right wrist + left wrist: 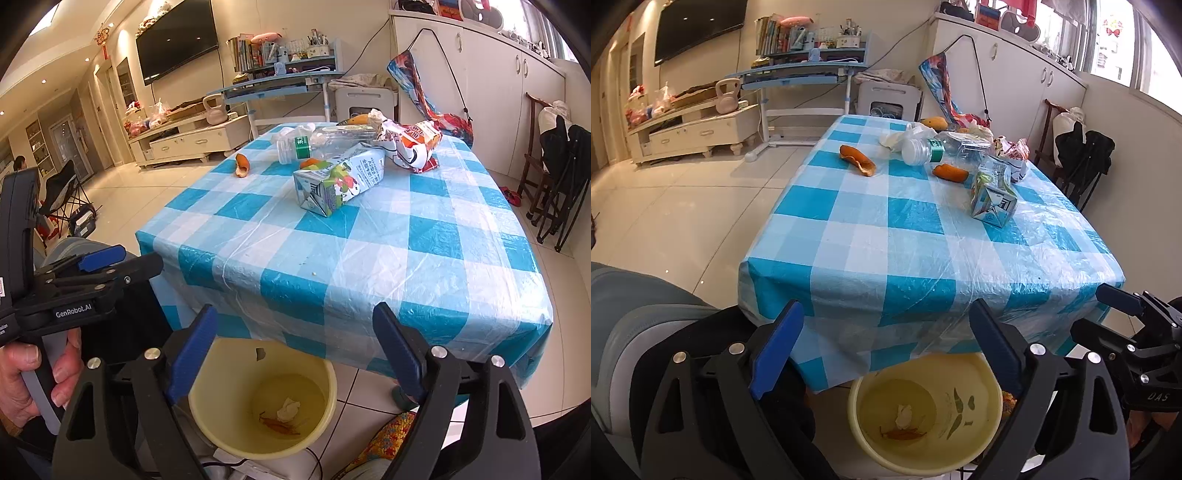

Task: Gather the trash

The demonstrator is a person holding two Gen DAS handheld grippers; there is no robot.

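Observation:
A yellow bin [990,410] [207,417] stands on the floor below the table's near edge, with a white paper wad [904,414] [288,409] and orange peel inside. On the blue checked table [886,236] [424,258] lie a juice carton [993,197] [340,181], a clear plastic bottle [934,147] [321,142], orange peels [857,160] [242,165], a crumpled wrapper [410,146] and a tissue [897,138]. My left gripper [886,354] and right gripper [295,354] are both open and empty, hovering above the bin, short of the table.
Folded black chairs [561,173] stand right of the table. A white cabinet [480,74] lies behind it. A blue desk [805,74] and TV stand [694,129] are at the far left across open tiled floor. The right gripper's body shows in the left view [1137,354].

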